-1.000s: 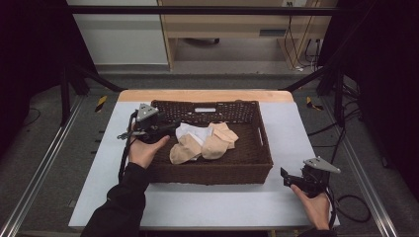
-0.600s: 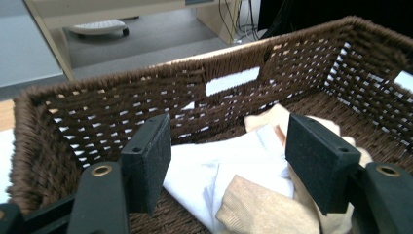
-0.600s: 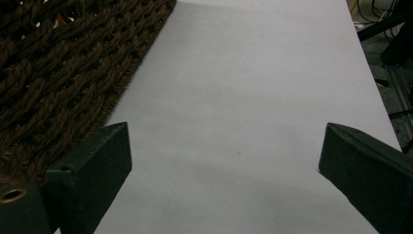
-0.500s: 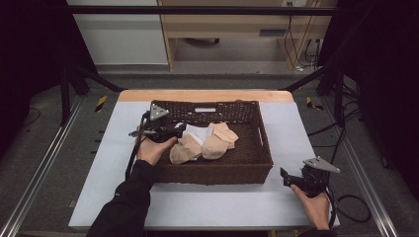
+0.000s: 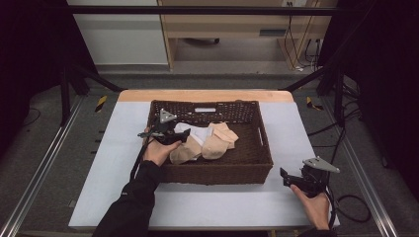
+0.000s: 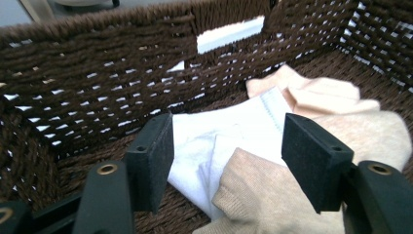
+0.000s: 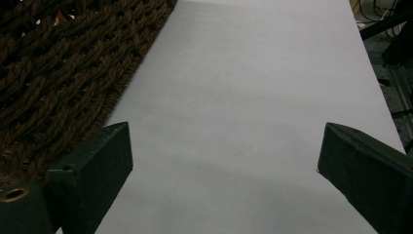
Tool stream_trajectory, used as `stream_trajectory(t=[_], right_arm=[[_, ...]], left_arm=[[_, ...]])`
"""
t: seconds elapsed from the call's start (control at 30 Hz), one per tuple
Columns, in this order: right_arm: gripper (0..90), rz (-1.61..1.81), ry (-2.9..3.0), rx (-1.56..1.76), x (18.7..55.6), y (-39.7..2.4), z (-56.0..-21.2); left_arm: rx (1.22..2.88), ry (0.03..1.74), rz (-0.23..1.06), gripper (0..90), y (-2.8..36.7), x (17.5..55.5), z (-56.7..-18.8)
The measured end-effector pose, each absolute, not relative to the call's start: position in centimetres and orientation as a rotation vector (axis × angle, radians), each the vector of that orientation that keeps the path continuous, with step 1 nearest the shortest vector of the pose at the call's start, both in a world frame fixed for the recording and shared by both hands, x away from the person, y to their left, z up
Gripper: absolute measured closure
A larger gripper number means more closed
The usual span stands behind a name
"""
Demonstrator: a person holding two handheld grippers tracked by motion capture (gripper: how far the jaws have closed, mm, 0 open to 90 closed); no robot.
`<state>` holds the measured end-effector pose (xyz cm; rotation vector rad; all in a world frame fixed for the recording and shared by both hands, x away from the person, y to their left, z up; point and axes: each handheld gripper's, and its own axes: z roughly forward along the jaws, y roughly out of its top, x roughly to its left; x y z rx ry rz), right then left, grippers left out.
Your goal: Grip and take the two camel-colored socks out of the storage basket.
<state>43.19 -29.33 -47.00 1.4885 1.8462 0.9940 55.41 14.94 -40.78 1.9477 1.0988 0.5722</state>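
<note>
Hanging open inside the woven basket [image 5: 257,148], the left gripper [image 6: 226,161], jaws spread wide and having just been closing a little, pads pressing on nothing. Framing between those jaws a white sock [image 6: 229,136] and the cuff of a beige sock [image 6: 263,195], both lying on the basket floor just ahead of the pads. Lying beyond them, a second beige sock [image 6: 316,100], partly overlapping the white one. Rising behind the pile, the far wall of the basket with its cut-out handle [image 6: 230,35]. Seen from above, resting at the left part of the basket, the left gripper [image 5: 184,137], touching or nearly touching the near edge of the sock pile [image 5: 205,142]; contact not clear.

Sitting released and wide as well, the right gripper [image 7: 224,161], gripping nothing, hovering over bare white table [image 7: 253,97] with the basket's brown side [image 7: 73,73] just to its left. From above, staying near the table's front right corner, the right gripper [image 5: 286,177], well apart from the socks.
</note>
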Motion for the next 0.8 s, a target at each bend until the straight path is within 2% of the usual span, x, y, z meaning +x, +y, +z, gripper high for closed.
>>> stream_trajectory(t=[0.8], right_arm=[[6.6,0.992,1.859,1.487,43.2,-29.3,-47.1]], left_arm=[[2.137,1.134,0.510,50.3,14.1,55.8,-42.5]])
